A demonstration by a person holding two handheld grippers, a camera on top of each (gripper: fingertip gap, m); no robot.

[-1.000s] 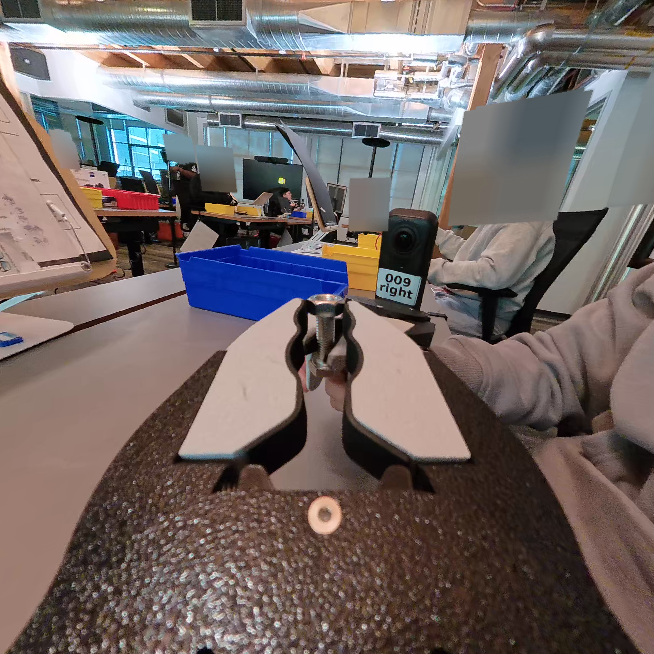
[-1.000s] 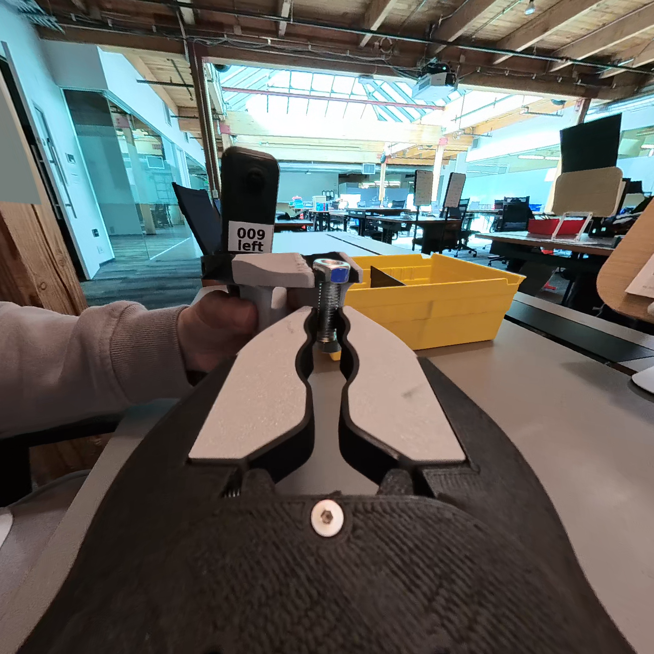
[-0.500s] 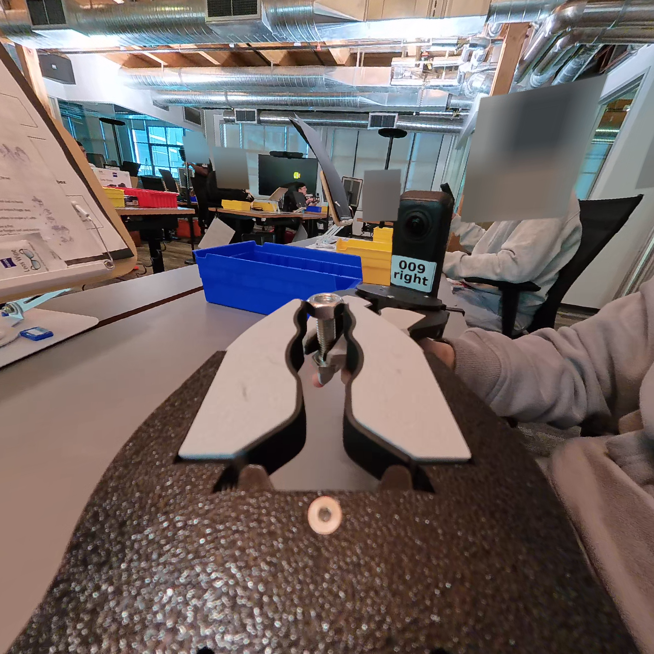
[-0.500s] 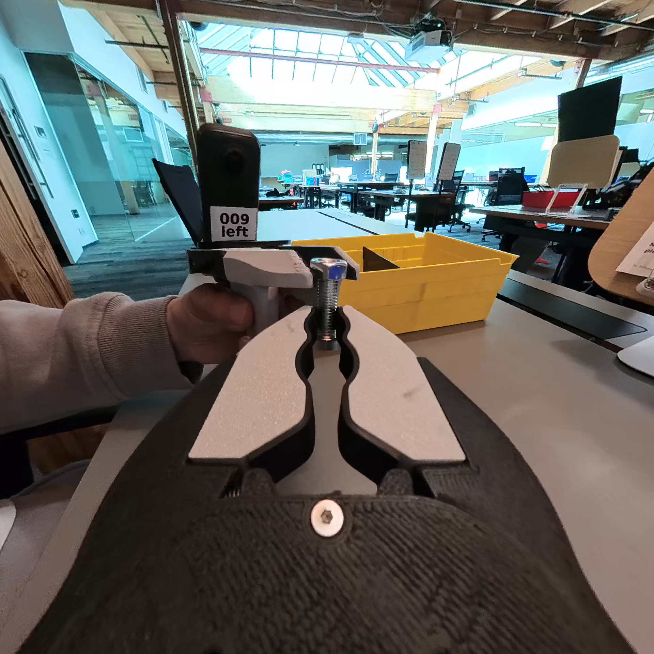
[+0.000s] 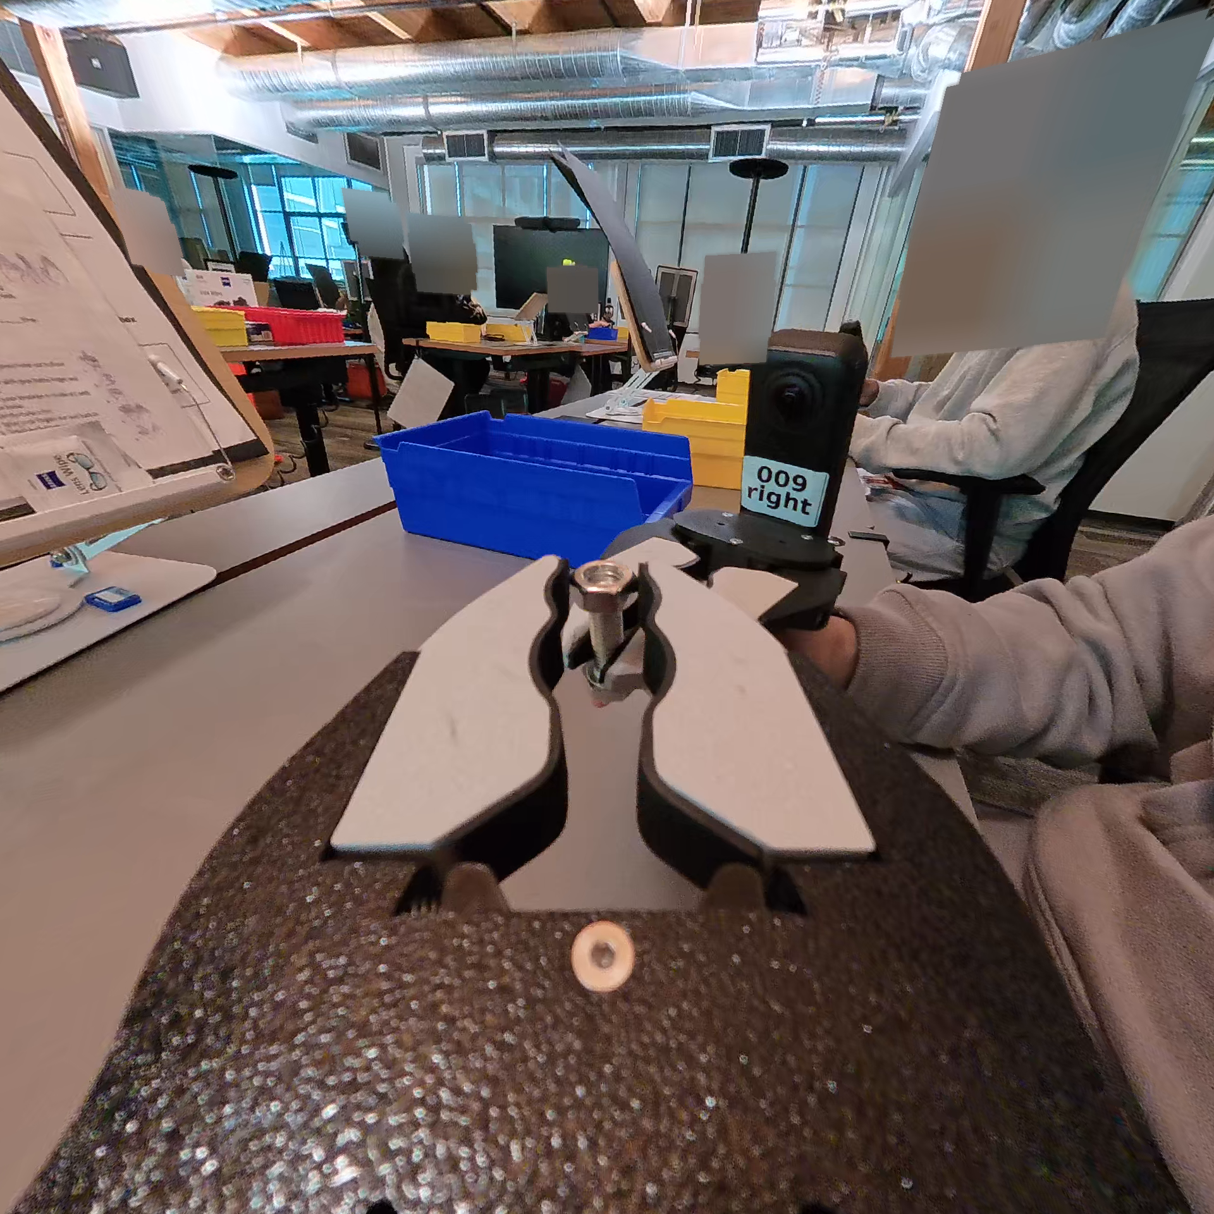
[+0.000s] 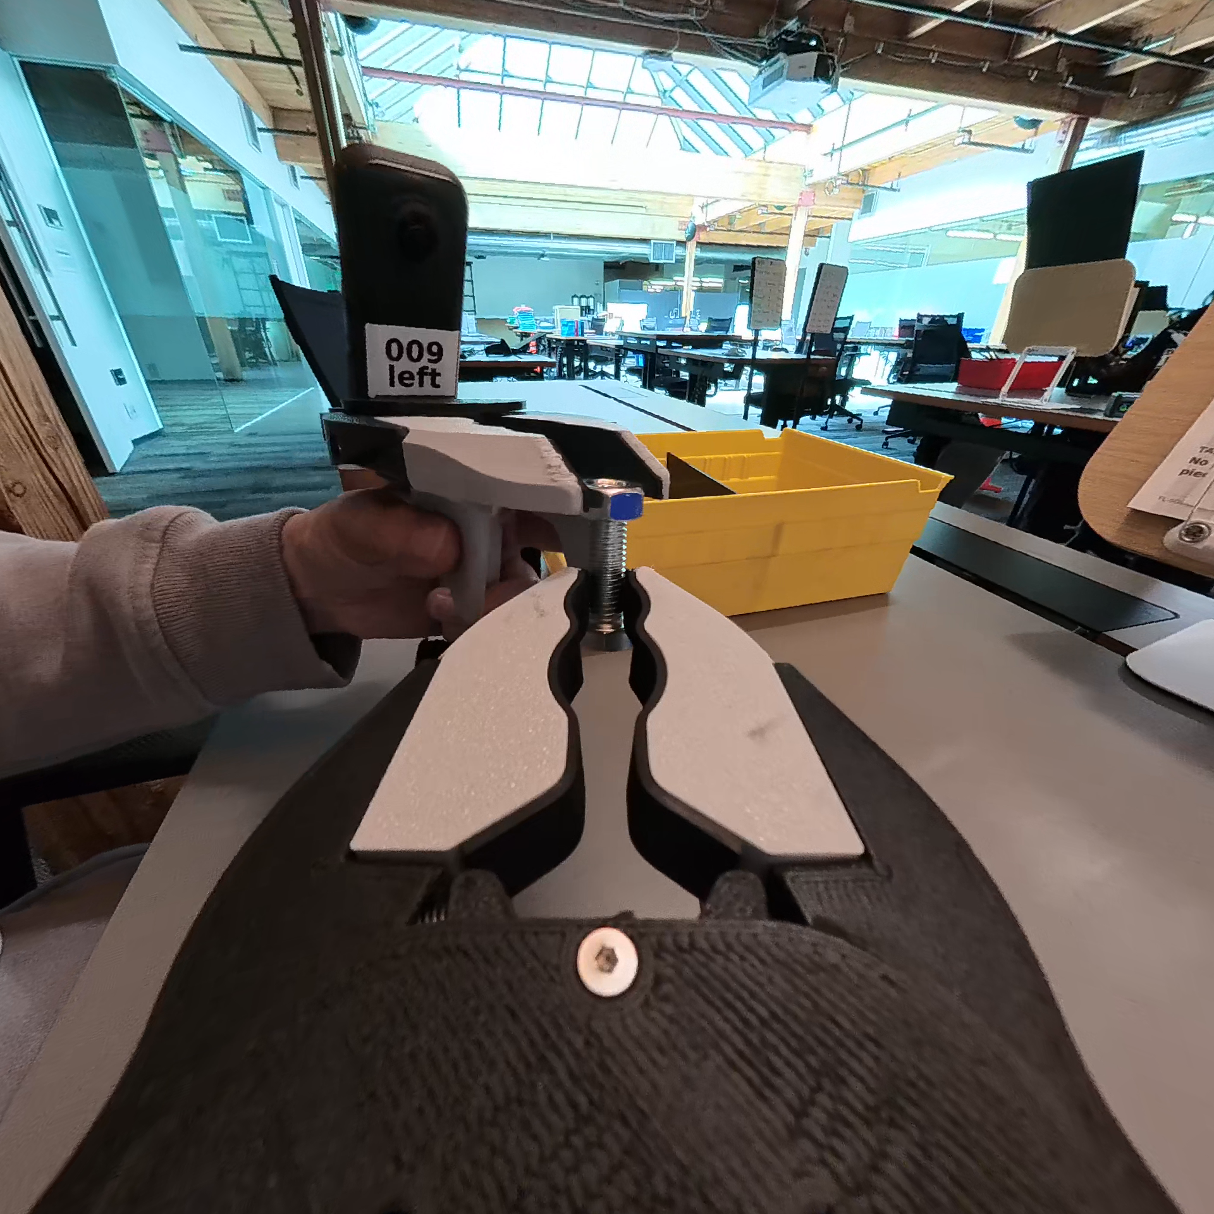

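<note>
A steel bolt stands upright over the grey table, with a hex nut on its top end. My right gripper is shut on the bolt's threaded shaft just above the head. My left gripper is shut on the nut. The bolt shaft runs down from it. In the right wrist view the left gripper's fingers come in from the left and clasp the nut. In the left wrist view the right gripper sits behind and to the right, its fingers low on the bolt.
A blue bin stands on the table beyond the left gripper, with yellow bins behind it. A yellow bin with a black divider stands beyond the bolt. A document stand is at the left. A seated person is at the right. Only a small space, under 4 cm, lies between the two pairs of fingers.
Both grippers kept their hold. The left gripper swung around the bolt, so the right gripper now shows farther right and more fully in the left wrist view. Both views have dipped toward the table.
</note>
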